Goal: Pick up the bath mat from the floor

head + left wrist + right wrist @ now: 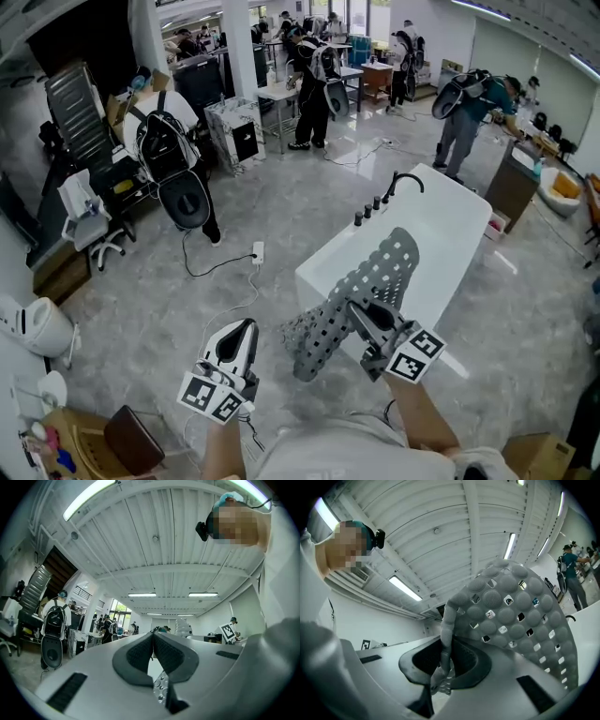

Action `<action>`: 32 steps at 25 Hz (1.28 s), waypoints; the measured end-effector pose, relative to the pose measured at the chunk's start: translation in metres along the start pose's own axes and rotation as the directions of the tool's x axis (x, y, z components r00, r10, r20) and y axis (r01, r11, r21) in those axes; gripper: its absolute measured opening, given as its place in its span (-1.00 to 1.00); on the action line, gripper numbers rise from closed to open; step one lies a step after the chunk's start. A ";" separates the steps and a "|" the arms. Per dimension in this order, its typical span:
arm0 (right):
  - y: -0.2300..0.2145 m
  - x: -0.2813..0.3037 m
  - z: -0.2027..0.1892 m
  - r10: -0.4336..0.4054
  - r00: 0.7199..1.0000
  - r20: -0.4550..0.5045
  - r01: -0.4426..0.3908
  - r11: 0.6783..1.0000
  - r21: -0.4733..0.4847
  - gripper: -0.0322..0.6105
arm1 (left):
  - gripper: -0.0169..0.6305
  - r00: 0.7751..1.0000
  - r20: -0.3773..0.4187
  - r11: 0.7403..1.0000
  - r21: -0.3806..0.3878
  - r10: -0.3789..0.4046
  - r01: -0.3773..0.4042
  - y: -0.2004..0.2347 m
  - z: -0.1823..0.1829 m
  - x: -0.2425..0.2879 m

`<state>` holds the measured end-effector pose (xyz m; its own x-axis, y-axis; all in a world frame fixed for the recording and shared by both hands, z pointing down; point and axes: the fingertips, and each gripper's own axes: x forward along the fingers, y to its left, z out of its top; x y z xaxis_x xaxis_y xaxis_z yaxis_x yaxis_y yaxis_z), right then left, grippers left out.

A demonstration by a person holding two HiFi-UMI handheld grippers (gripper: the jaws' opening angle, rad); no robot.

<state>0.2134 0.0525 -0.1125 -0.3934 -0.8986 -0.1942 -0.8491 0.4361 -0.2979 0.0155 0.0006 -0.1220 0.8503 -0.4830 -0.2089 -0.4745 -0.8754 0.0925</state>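
Jaws of my right gripper (364, 315) grip the mat (380, 277) by its edge; my left gripper (246, 326) is closed, empty (just beside it). Mat looks clear of the floor (281, 216), before the tub (450, 230). Pickup nearly done; next, hold firm and steady.

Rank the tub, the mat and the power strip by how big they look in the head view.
Largest to smallest:
1. tub
2. mat
3. power strip
The mat is raised nearer the camera, which inflates it, yet the tub looks bigger.
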 end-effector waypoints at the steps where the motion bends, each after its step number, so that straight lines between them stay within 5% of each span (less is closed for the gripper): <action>1: 0.001 -0.002 -0.001 -0.004 1.000 -0.001 0.004 1.000 -0.001 -0.69 | -0.90 1.000 -0.003 1.000 -0.003 0.001 -0.001 -0.001 -0.001 -0.001; 32: 0.018 -0.017 -0.026 -0.025 0.999 -0.037 0.026 0.999 0.047 -0.69 | -0.90 0.995 -0.087 0.997 -0.045 0.058 -0.062 0.000 -0.026 -0.025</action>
<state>0.1951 0.0743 -0.0900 -0.3852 -0.9102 -0.1521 -0.8417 0.4141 -0.3465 0.0001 0.0125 -0.0915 0.8381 -0.5327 -0.1177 -0.5155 -0.8439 0.1487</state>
